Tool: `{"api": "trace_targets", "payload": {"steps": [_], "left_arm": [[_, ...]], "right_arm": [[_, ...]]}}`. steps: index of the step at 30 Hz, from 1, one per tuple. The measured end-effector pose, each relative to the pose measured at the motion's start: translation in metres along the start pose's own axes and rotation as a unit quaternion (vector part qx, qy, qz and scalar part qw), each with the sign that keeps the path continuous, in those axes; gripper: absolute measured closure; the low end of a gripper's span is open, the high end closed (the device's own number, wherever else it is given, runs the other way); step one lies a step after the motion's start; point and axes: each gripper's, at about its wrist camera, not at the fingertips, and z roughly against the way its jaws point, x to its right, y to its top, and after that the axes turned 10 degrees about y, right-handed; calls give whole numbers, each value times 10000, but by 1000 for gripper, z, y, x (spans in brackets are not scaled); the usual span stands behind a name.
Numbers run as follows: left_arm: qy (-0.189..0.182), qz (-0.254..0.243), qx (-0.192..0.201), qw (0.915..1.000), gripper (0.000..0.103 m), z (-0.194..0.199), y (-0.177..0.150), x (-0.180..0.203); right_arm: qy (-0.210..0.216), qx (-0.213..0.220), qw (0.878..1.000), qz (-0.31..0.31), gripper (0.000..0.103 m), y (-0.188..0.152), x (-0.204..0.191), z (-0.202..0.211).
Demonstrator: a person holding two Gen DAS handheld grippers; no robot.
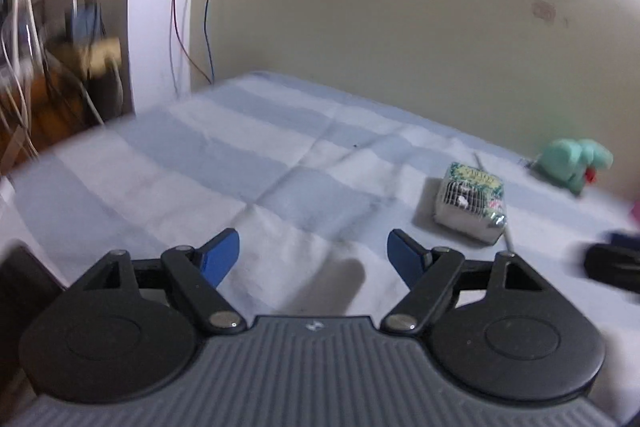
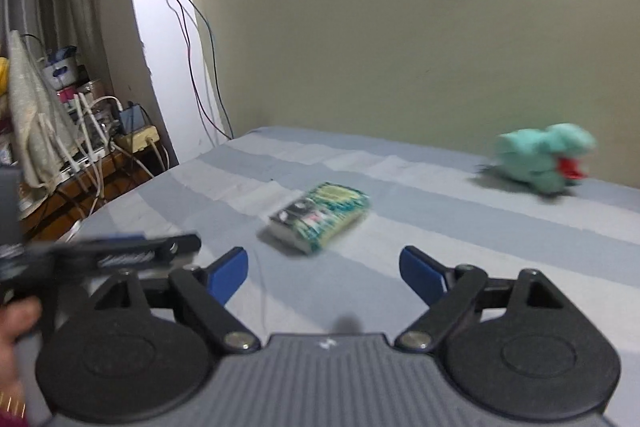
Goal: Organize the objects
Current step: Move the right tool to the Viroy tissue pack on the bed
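A small green-patterned packet (image 1: 472, 203) lies on the striped bed sheet (image 1: 240, 163), with a teal plush toy (image 1: 576, 163) farther right by the wall. My left gripper (image 1: 313, 259) hovers over bare sheet to the left of the packet, open with nothing between its blue pads. In the right wrist view the same packet (image 2: 320, 221) lies just ahead of my right gripper (image 2: 324, 273), which stands open and empty. The plush toy (image 2: 544, 159) sits at the far right. The left gripper (image 2: 132, 251) shows blurred at the left edge, held by a hand (image 2: 16, 323).
A cream wall (image 1: 400, 7) backs the bed. Beyond the bed's left edge stands a cluttered wooden shelf (image 2: 80, 163) with cables and a power strip. Loose wires (image 2: 188, 27) hang down the wall corner. A dark blurred object (image 1: 612, 263) lies at the right edge.
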Motion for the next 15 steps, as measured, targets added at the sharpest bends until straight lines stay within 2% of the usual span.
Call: {"api": "trace_targets", "payload": {"steps": [2, 5, 8, 11, 14, 15], "left_arm": [[-1, 143, 58, 9999, 19, 2, 0, -4], [-139, 122, 69, 9998, 19, 5, 0, -2], [-195, 79, 104, 9997, 19, 11, -2, 0], [-228, 95, 74, 9997, 19, 8, -4, -6], [-266, 103, 11, 9996, 19, 5, -5, -7], [-285, 88, -5, 9996, 19, 4, -5, -7]], "right_arm": [[-80, -88, 9999, -37, 15, 5, -4, -27], [-278, -176, 9995, -36, 5, 13, -4, -61], [-442, -380, 9981, -187, 6, 20, -1, -88], [-622, -528, 9955, -492, 21, 20, 4, -99], [-646, -498, 9961, -343, 34, 13, 4, -88], [-601, -492, 9966, -282, 41, 9, 5, -80]]}}
